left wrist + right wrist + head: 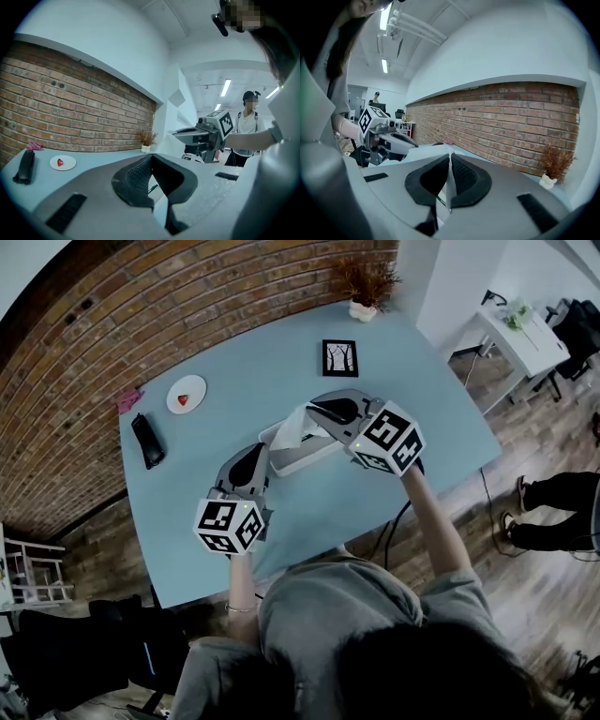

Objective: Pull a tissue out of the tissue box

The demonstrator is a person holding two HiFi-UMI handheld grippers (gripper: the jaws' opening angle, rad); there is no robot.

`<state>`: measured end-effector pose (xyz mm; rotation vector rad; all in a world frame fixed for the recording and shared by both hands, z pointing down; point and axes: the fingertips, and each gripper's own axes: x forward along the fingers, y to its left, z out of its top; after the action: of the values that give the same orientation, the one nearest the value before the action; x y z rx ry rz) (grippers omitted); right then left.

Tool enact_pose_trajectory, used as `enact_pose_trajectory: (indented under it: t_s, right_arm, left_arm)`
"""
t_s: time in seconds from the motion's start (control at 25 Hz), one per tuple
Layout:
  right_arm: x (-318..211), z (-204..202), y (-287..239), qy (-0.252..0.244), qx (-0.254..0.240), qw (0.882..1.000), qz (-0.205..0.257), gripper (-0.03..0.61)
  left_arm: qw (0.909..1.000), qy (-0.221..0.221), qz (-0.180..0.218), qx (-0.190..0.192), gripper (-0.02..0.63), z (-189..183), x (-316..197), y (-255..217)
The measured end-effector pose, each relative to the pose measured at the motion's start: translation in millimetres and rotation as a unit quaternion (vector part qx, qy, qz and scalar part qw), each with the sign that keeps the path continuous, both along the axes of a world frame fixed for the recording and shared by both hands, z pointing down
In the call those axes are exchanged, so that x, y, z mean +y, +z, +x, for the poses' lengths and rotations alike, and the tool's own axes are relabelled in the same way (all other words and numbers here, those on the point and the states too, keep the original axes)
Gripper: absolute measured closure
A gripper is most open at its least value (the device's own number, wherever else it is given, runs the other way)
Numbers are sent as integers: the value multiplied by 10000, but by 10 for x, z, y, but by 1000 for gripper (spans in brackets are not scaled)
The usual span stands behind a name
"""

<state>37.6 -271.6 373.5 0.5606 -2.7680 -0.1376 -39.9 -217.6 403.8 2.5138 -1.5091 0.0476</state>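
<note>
White box (302, 463) is partly hidden behind our closed left gripper (151, 160); we see the tissue (298, 425) standing up from it, pinched in our right gripper (449, 163).

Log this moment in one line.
step: tissue pull | right gripper: shut on tissue, above box | left gripper: shut, beside box

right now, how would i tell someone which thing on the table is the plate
Find the blue table and follow its edge nearest the brick wall. The plate lies there beside a black object. It alone is flat, round and white, with one small red thing on it.
</note>
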Motion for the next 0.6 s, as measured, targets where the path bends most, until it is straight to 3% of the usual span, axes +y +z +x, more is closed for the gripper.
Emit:
enact_pose_trajectory:
  t_s: [0.6]
  right_arm:
    - [320, 109, -216, 540, -1066, 9928, 53, 577]
  left_arm:
    - [9989, 92, 468, -10, 611, 62, 259, -233]
